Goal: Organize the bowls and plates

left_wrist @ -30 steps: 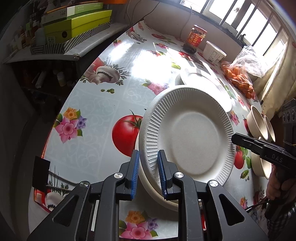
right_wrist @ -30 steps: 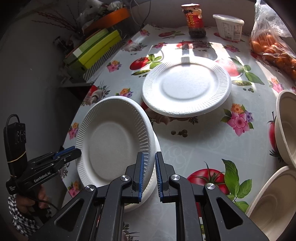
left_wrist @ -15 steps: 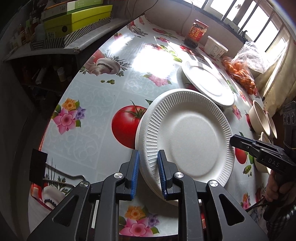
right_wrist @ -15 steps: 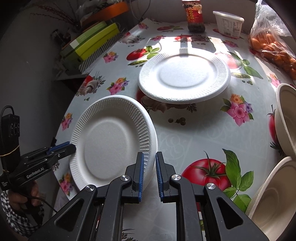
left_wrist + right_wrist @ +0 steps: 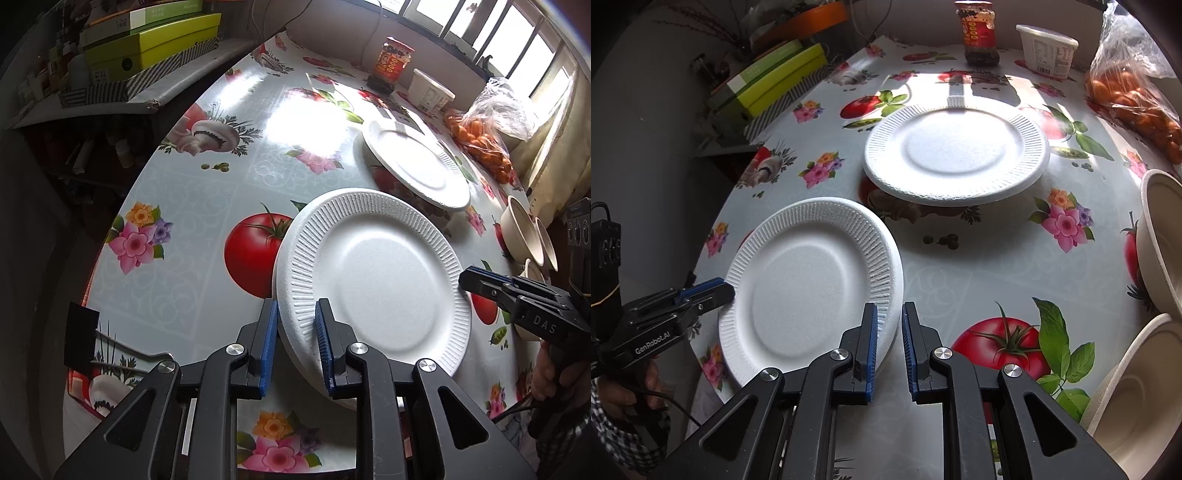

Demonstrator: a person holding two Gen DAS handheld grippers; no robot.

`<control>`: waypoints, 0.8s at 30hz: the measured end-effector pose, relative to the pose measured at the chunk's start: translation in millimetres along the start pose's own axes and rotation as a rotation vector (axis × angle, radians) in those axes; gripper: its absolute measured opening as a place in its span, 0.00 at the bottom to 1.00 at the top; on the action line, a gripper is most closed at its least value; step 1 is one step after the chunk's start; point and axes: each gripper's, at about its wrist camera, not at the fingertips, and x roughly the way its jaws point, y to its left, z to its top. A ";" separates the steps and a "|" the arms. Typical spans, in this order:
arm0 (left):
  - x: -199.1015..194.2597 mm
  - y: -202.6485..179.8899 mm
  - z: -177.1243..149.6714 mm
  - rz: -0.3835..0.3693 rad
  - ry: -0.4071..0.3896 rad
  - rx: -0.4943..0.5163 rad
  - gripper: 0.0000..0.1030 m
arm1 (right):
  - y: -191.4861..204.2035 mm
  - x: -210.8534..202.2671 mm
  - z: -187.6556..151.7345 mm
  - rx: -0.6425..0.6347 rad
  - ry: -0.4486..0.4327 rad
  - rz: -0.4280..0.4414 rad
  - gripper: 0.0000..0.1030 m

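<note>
A white foam plate (image 5: 373, 280) (image 5: 809, 284) with a ribbed rim hangs low over the flowered tablecloth (image 5: 184, 266), and a second plate seems nested under it. My left gripper (image 5: 295, 304) is shut on its near-left rim; in the right wrist view that gripper (image 5: 724, 290) pinches the plate's left edge. My right gripper (image 5: 889, 306) is shut on the opposite rim, and it (image 5: 465, 277) meets the plate's right edge in the left wrist view. Another white plate (image 5: 413, 166) (image 5: 956, 151) sits further back, raised off the cloth.
Beige bowls (image 5: 517, 225) (image 5: 1160, 240) (image 5: 1137, 387) stand at the right edge. A red-labelled jar (image 5: 977, 33), a white tub (image 5: 1049, 48) and a bag of orange fruit (image 5: 1134, 99) line the back. Green boxes (image 5: 147, 44) lie on a side shelf at left.
The held plate has tipped down flatter and closed onto the plate beneath it. It now sits clear of the far plate in view. Both grippers kept their hold.
</note>
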 end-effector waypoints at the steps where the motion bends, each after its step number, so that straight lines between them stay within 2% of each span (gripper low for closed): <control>1: -0.1 0.0 0.4 0.001 -0.001 0.000 0.22 | 0.0 -0.2 -0.1 0.002 -0.001 0.000 0.14; 5: -0.4 1.2 0.9 0.002 -0.002 -0.005 0.25 | -1.2 0.3 0.5 0.005 0.003 -0.003 0.16; 9: -2.7 1.6 1.9 -0.002 -0.010 -0.007 0.35 | -1.5 -1.9 0.9 -0.001 -0.006 -0.013 0.23; 17: -13.4 -4.4 11.3 -0.028 -0.042 0.012 0.36 | -4.3 -12.0 4.9 0.002 -0.037 -0.012 0.31; 24: -21.1 -18.1 32.6 -0.080 -0.072 0.027 0.36 | -10.3 -35.1 16.5 -0.006 -0.086 -0.017 0.34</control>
